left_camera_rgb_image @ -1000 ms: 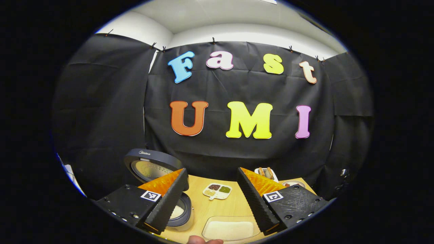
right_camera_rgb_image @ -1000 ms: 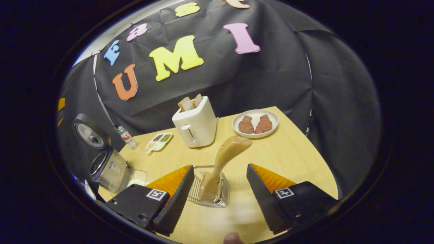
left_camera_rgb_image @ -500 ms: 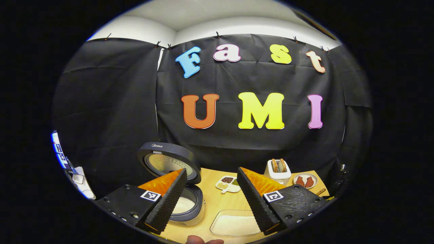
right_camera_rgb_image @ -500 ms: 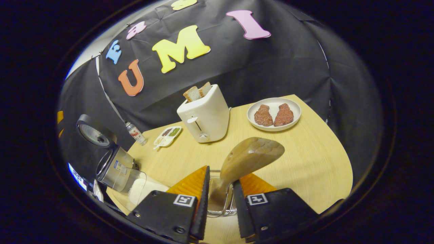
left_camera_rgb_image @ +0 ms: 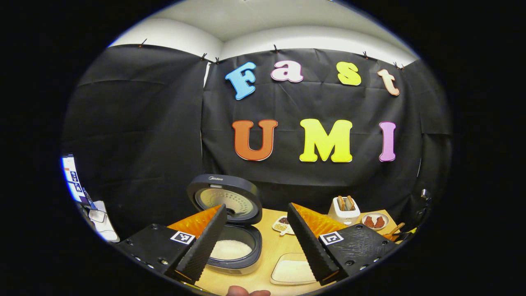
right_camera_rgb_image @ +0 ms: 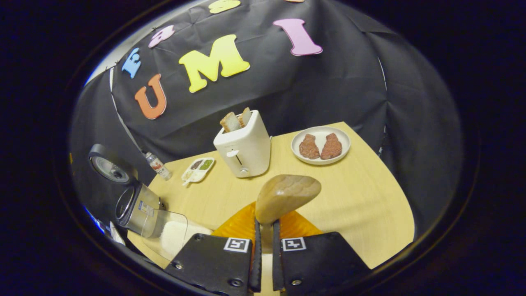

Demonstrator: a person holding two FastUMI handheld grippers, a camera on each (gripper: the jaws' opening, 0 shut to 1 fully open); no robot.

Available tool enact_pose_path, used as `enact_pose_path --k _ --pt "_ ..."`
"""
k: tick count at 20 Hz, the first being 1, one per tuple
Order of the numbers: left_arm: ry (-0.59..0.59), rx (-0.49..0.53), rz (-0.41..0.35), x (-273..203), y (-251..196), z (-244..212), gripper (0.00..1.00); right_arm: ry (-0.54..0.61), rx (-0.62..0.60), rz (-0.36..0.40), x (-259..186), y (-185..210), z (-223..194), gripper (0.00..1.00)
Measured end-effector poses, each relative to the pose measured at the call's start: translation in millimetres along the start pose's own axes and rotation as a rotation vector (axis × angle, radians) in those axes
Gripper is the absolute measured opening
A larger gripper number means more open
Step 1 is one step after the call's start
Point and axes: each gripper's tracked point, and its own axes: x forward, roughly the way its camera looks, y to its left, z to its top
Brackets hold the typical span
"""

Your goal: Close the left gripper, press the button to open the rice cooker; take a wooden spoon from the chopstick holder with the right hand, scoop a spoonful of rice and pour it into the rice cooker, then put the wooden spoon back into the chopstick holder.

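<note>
In the right gripper view my right gripper (right_camera_rgb_image: 265,225) is shut on the handle of the wooden spoon (right_camera_rgb_image: 287,196), whose bowl stands up just past the fingertips. The chopstick holder is hidden behind the fingers. The rice cooker (right_camera_rgb_image: 133,203) stands at the far left with its lid (right_camera_rgb_image: 107,168) up, and a clear rice container (right_camera_rgb_image: 171,235) sits beside it. In the left gripper view my left gripper (left_camera_rgb_image: 257,209) is open and holds nothing. Beyond its fingers the rice cooker (left_camera_rgb_image: 232,250) stands open with white rice in the pot, next to the rice container (left_camera_rgb_image: 293,271).
A white toaster (right_camera_rgb_image: 243,146) with two bread slices stands mid-table. Behind it to the right is a plate (right_camera_rgb_image: 321,158) with two meat pieces. A divided condiment dish (right_camera_rgb_image: 197,170) and a small spice bottle (right_camera_rgb_image: 158,166) sit near the back wall. Bare tabletop (right_camera_rgb_image: 361,201) lies to the right.
My right gripper closed from wide open onto the spoon's handle. The left gripper stayed open and swung, so the open cooker now sits nearer the middle of its view.
</note>
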Motion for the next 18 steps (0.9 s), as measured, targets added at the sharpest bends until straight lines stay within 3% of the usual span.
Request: enact_pose_path --k 4,9,12,18 --pt "-0.017 -0.047 -0.012 -13.8 30.5 -1.2 0.94 -0.070 -0.005 -0.048 -36.5 17.0 21.8 0.14" --pt "-0.028 -0.004 -0.009 -36.0 81.2 -7.5 0.95 -0.135 0.004 -0.016 -69.6 80.0 32.3 0.13" --pt "-0.031 0.004 -0.043 -49.4 92.5 -5.4 0.94 -0.131 0.016 0.026 -81.1 123.2 19.9 0.12" --pt "-0.023 0.012 -0.070 -76.0 119.8 -13.8 0.94 -0.088 -0.057 0.040 -76.1 185.8 -23.2 0.12"
